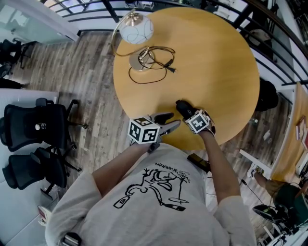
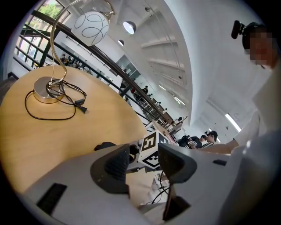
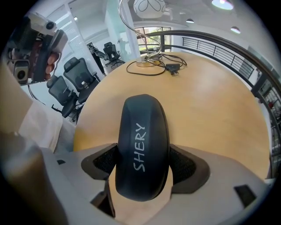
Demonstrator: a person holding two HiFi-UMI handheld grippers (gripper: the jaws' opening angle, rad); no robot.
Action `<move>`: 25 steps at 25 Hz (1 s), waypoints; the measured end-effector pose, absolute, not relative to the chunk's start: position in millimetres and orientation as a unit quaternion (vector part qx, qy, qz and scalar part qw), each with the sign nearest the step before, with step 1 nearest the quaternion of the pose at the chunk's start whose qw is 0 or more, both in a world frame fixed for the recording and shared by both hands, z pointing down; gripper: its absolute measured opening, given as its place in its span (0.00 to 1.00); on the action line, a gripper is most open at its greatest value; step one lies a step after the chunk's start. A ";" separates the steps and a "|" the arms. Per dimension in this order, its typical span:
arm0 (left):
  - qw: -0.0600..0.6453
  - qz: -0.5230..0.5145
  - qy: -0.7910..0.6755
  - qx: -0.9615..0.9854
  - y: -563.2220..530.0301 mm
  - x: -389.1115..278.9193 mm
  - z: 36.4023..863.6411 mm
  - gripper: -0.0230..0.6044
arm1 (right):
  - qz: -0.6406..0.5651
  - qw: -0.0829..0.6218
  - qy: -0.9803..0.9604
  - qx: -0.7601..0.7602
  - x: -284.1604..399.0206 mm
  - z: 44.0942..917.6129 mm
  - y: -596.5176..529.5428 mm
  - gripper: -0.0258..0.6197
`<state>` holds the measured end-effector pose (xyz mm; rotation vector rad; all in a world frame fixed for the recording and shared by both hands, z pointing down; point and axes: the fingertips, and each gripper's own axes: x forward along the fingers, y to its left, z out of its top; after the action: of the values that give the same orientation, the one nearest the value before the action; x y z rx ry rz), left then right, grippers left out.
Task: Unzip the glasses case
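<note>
The right gripper (image 3: pixel 142 166) clamps the glasses case (image 3: pixel 141 132), long axis running up-frame; the empty, released left gripper (image 1: pixel 168 122) lies just left

The glasses case (image 3: pixel 141 132) lay on the table (image 1: pixel 216 72) near its edge closest to me, lengthwise between the jaws of my right gripper (image 3: pixel 143 163), one pad against each side. My left gripper (image 1: pixel 167 122) sat just left of the case, over the same near edge, with nothing between its jaws. At the far left of the table stood the lamp (image 1: pixel 136 29), its cord (image 1: pixel 154 67) looped around the base and trailing right. Two office chairs (image 1: pixel 38 125) stood on the floor, left of the table. A railing (image 1: pixel 96 12) ran behind the table.
</note>
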<state>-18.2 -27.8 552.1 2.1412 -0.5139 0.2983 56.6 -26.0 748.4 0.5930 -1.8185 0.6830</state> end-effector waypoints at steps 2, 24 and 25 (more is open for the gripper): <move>0.443 0.121 -0.207 0.864 -26.8 -18.3 552.5 0.37 | 0.285 0.519 -0.765 0.253 56.7 744.9 -27.3 0.58; 0.344 0.135 -0.191 0.909 -40.8 21.0 507.5 0.08 | 0.275 0.165 -0.824 0.467 79.9 515.1 -52.6 0.11; 0.338 0.134 -0.193 0.911 -41.8 22.5 502.7 0.08 | 0.272 0.148 -0.825 0.473 78.6 503.7 -52.5 0.10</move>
<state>22.5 -41.8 502.7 2.3743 -0.5024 0.3482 78.6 -52.5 503.7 1.3609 -2.3713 0.7832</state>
